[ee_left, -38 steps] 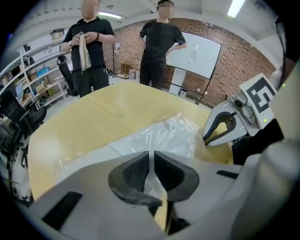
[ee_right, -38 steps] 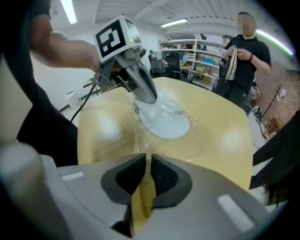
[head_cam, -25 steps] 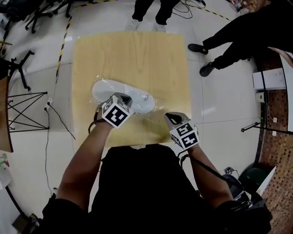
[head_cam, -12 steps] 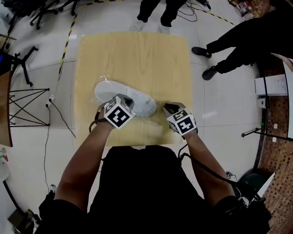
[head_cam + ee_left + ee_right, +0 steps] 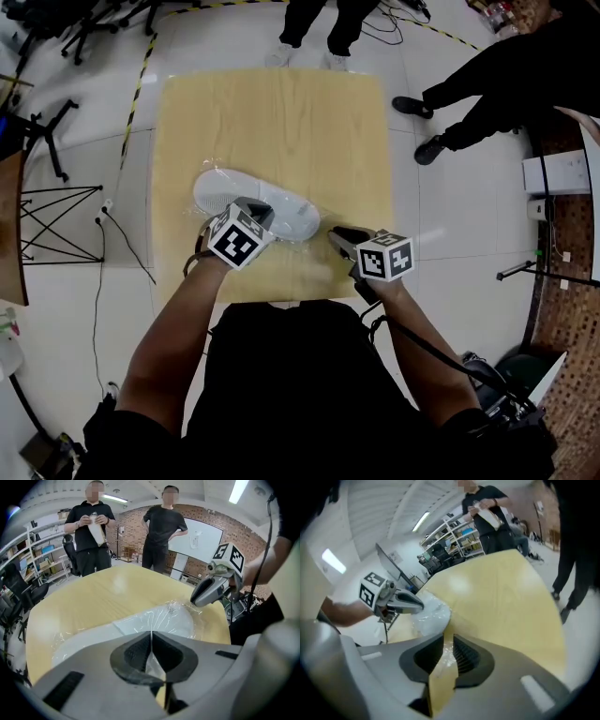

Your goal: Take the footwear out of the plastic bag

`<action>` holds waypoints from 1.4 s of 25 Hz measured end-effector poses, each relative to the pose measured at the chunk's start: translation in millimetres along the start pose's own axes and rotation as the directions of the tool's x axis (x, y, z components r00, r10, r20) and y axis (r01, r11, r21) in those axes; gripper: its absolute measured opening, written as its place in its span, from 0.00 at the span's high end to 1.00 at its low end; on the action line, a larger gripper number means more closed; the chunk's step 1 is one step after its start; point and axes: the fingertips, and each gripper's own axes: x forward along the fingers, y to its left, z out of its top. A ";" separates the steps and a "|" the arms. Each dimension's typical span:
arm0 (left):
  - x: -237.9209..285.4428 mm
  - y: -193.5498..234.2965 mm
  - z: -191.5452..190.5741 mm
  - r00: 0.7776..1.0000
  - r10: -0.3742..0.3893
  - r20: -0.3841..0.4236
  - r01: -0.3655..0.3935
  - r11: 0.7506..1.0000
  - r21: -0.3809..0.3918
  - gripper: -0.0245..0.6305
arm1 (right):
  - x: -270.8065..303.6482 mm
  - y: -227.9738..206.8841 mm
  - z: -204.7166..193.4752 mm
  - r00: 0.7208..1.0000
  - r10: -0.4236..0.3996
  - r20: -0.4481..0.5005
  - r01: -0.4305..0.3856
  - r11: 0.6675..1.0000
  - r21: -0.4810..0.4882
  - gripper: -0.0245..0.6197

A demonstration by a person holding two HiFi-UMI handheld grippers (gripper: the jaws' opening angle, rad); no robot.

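Head view shows one shoe [image 5: 225,189], one plastic bag [image 5: 292,216], one table [image 5: 281,112].

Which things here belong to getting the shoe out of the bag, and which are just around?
Job: shoe; plastic bag; left claw, shut on the bag; right claw, jaws just opening, gripping nothing; table.
Around: onlookers; floor cable; office chairs.

Head view steeply down on the table [image 5: 272,112]; gripper views low, close, opposed (shared: plastic bag [image 5: 246,192]).
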 end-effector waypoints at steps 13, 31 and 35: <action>-0.6 -2.9 5.9 1.000 0.025 0.017 -0.026 0.999 0.019 0.93 | 24.6 17.3 15.5 0.991 0.122 0.053 -0.130 0.975 0.180 0.86; -41.9 32.0 -1.4 0.981 0.140 0.136 -0.133 0.989 -0.063 0.74 | -21.0 -25.5 -4.1 0.993 0.062 0.102 -0.086 0.964 0.253 0.89; -61.8 84.4 -56.0 0.964 0.265 -0.003 -0.261 0.947 -0.187 0.74 | -24.6 -26.2 -2.5 0.994 0.043 0.104 -0.067 0.968 0.240 0.89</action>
